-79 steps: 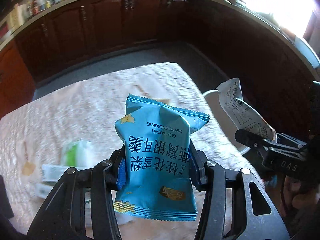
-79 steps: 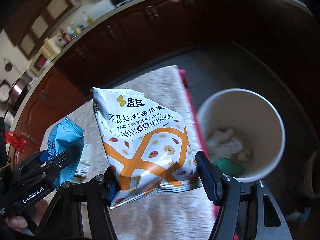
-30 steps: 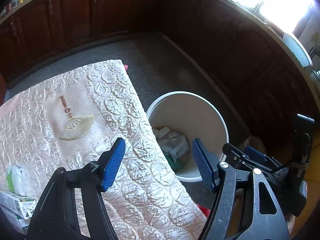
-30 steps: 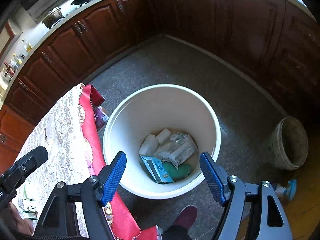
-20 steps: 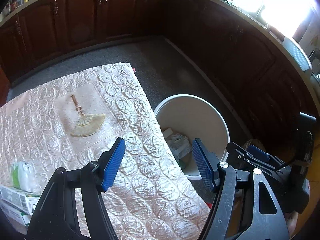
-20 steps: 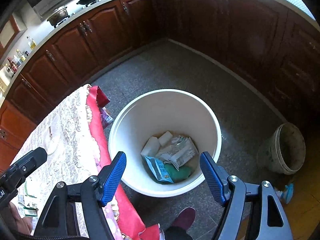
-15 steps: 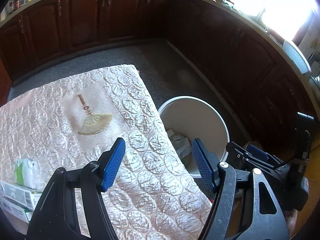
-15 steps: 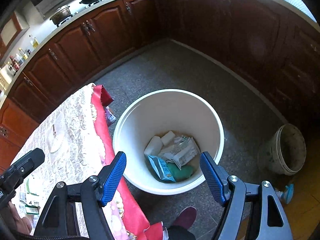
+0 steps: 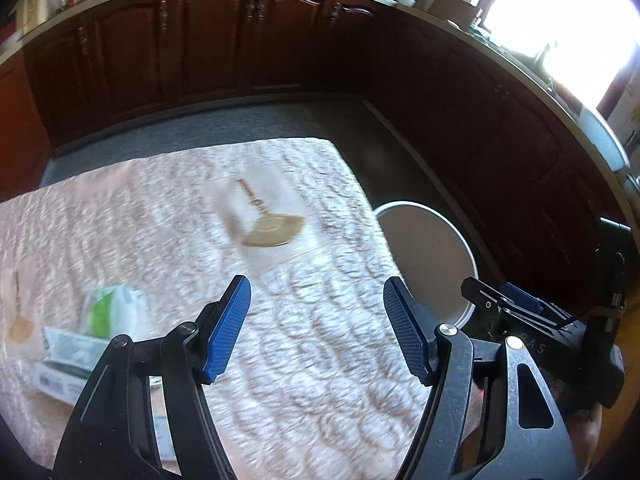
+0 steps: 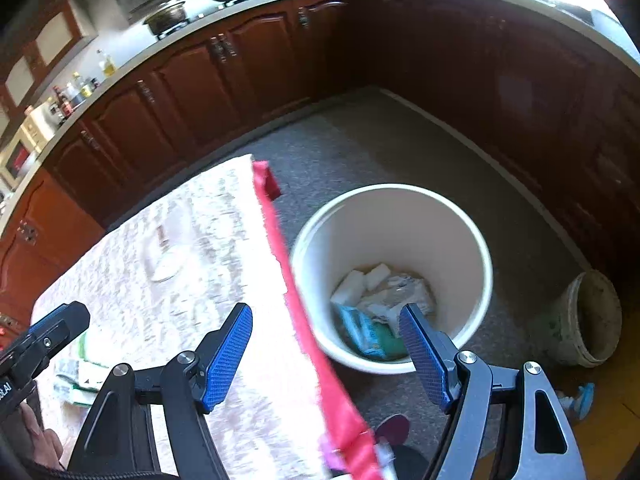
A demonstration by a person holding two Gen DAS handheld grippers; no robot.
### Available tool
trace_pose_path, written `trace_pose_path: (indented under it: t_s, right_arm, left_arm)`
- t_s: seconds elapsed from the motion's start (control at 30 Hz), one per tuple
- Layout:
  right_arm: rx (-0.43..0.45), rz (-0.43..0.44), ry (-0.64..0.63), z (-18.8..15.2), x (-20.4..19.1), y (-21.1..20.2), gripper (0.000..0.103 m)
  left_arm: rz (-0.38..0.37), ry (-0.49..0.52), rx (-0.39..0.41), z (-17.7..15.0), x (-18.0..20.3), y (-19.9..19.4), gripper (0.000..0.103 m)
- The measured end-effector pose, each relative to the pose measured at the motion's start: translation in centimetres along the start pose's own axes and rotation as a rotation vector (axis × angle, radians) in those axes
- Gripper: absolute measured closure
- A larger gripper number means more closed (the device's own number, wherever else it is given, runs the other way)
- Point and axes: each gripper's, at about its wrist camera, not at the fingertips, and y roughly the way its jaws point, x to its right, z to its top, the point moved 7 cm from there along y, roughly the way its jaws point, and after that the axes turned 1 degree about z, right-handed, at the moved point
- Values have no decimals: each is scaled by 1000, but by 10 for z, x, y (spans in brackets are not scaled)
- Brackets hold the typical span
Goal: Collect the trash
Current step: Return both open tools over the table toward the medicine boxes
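Observation:
My left gripper [image 9: 316,304] is open and empty above the cream quilted tablecloth [image 9: 168,216]. A green and white packet [image 9: 106,310] and flat white wrappers [image 9: 68,364] lie on the cloth at the lower left. My right gripper [image 10: 326,336] is open and empty over the table's red edge [image 10: 296,300], beside the white bin [image 10: 400,204] on the floor. The bin holds a blue packet [image 10: 360,334], a white packet [image 10: 400,292] and white wads. The bin's rim also shows in the left wrist view [image 9: 468,252].
Dark wooden cabinets [image 9: 224,44] curve around the grey floor [image 10: 360,136]. A small dirty bucket [image 10: 588,316] stands on the floor right of the bin. A shoe tip [image 10: 392,426] shows below the bin. The wrappers also show in the right wrist view [image 10: 76,376].
Both grippers let go of their packets, which now lie in the bin. Since then both have swung back left, away from the bin and toward the table.

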Motion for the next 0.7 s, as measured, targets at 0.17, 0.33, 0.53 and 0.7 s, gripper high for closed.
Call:
trace_pose_path:
  t_s: [0.17, 0.33, 0.53, 0.7]
  right_arm:
    - [-18, 54, -55, -12, -38, 1, 29]
    - [-60, 147, -107, -29, -79, 6, 29]
    - [-128, 232, -189, -56, -132, 19, 29]
    - [-169, 272, -278, -78, -171, 29, 29]
  left_arm:
    - [30, -45, 7, -13, -46, -24, 35]
    - [90, -94, 5, -28, -101, -50, 35]
    - [170, -155, -10, -53, -164, -73, 35]
    - [207, -215, -43, -81, -205, -81, 35]
